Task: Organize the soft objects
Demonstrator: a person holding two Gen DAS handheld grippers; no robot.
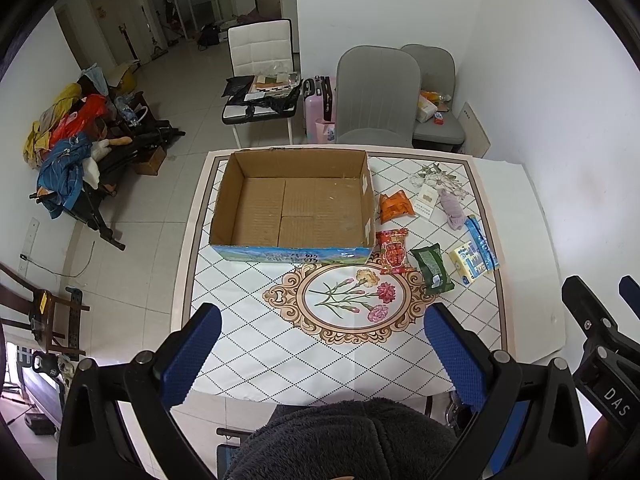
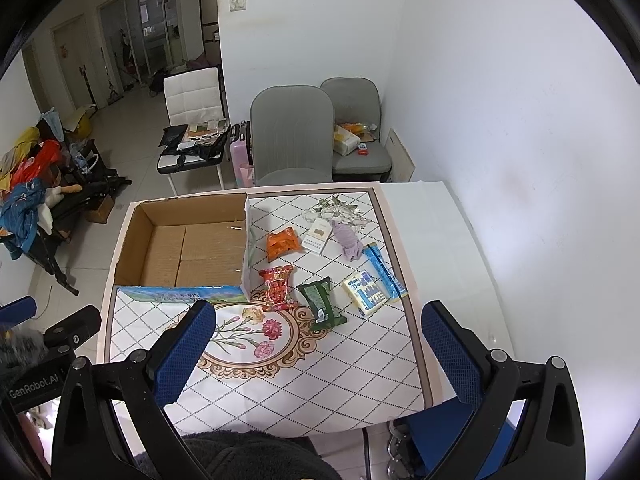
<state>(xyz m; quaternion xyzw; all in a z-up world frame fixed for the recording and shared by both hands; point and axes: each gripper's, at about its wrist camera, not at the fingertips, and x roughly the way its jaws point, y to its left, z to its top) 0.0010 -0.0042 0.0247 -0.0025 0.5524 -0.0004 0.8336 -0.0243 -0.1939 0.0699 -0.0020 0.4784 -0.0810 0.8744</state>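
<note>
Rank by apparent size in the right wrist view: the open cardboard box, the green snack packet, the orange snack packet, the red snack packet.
1. Open cardboard box
2. Green snack packet
3. Red snack packet, near the green; unsure
4. Orange snack packet, farther away; unsure

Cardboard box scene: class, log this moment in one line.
cardboard box: empty | packets: on table, right of box | left gripper: open | right gripper: open

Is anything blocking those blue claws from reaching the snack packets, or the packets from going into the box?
Nothing visible does. Both the left gripper and right gripper hang open over bare tablecloth. The red packet and green packet lie in the open beside the cardboard box, which is open-topped.
</note>
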